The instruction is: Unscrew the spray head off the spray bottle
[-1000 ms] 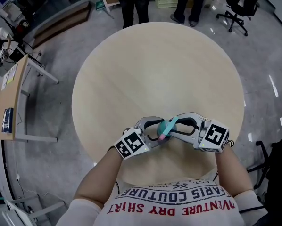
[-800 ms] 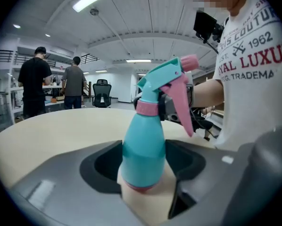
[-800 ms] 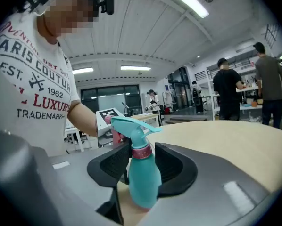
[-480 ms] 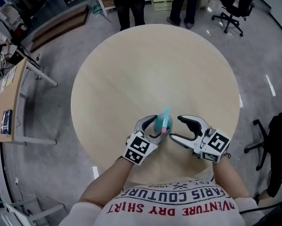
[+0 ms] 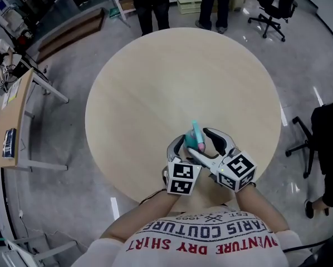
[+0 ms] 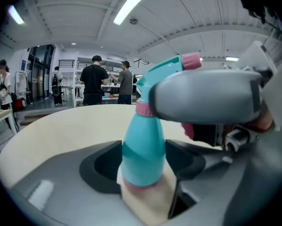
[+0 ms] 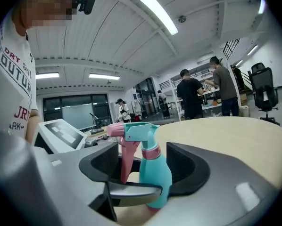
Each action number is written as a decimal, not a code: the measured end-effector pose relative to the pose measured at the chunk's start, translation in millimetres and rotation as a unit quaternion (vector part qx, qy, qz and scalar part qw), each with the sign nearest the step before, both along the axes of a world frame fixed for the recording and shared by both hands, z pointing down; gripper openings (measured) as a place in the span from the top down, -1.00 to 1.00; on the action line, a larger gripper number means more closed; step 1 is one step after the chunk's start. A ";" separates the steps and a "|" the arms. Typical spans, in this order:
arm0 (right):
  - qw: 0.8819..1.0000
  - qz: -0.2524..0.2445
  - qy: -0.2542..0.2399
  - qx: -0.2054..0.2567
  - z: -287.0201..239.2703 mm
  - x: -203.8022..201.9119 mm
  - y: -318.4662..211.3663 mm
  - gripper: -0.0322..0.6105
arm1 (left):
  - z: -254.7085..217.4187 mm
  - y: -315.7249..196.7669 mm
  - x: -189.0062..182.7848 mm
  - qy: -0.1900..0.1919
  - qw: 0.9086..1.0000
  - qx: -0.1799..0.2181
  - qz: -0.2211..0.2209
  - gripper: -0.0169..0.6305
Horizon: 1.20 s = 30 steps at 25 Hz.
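Teal spray bottle [image 5: 195, 138] upright on table [image 5: 155, 82], body clamped by left gripper [image 6: 143, 161] jaws, right gripper [image 7: 145, 166] jaws opening loosely around spray head [image 7: 136, 131], trigger partly hidden.

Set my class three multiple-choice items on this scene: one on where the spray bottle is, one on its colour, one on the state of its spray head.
1. Where is the spray bottle?
A. On the floor.
B. Between the jaws of the left gripper, over the round table.
C. On an office chair.

2. What colour is the bottle's body?
A. Teal.
B. Yellow.
C. Black.

3. The spray head is:
A. lying off on the table.
B. missing from every view.
C. on the bottle's neck.

Answers:
1 B, the left gripper view shows the body clamped between its jaws.
2 A, both gripper views show a teal body under a pink collar.
3 C, the right gripper view shows the head seated on that collar.
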State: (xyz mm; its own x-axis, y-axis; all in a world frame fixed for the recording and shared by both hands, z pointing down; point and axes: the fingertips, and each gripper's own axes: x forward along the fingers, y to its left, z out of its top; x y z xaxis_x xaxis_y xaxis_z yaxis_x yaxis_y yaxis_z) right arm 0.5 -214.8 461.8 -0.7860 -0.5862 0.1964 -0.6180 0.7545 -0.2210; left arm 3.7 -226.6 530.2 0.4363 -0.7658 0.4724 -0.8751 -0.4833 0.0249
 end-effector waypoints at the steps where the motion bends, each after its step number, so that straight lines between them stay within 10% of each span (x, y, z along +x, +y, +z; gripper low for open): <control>1: 1.000 0.003 0.006 0.000 1.4 -0.6 -2.5 -0.07 | 0.1 2.2 1.7 -0.001 1.000 0.000 0.002 0.08; 14: 0.998 0.002 0.057 0.020 5.0 3.5 -5.6 0.41 | 1.0 5.4 1.8 0.000 1.000 0.001 0.001 0.08; 20: 0.992 -0.087 0.079 0.036 5.2 4.7 -5.1 0.53 | 1.5 7.2 3.3 0.011 0.994 0.009 0.106 0.08; 23: 0.980 -0.182 0.072 0.031 4.1 3.7 3.5 0.53 | 0.9 16.0 4.4 0.020 0.976 0.004 0.215 0.08; 27: 0.955 -0.295 0.042 0.002 3.2 0.1 18.5 0.53 | 0.9 31.5 1.1 0.000 0.930 -0.012 0.367 0.08; 30: 0.950 -0.310 0.028 -0.002 3.9 -3.0 19.9 0.53 | 2.2 32.6 -0.8 -0.010 0.916 -0.021 0.399 0.08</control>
State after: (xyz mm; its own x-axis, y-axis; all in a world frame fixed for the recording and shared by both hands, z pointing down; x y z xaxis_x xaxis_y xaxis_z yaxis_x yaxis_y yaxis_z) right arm -2.5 -194.8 465.6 -0.9682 -0.0125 0.2499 -0.0652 0.9768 -0.2038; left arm 3.0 -194.0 532.5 0.8411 -0.1862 0.5078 -0.2428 -0.9689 0.0469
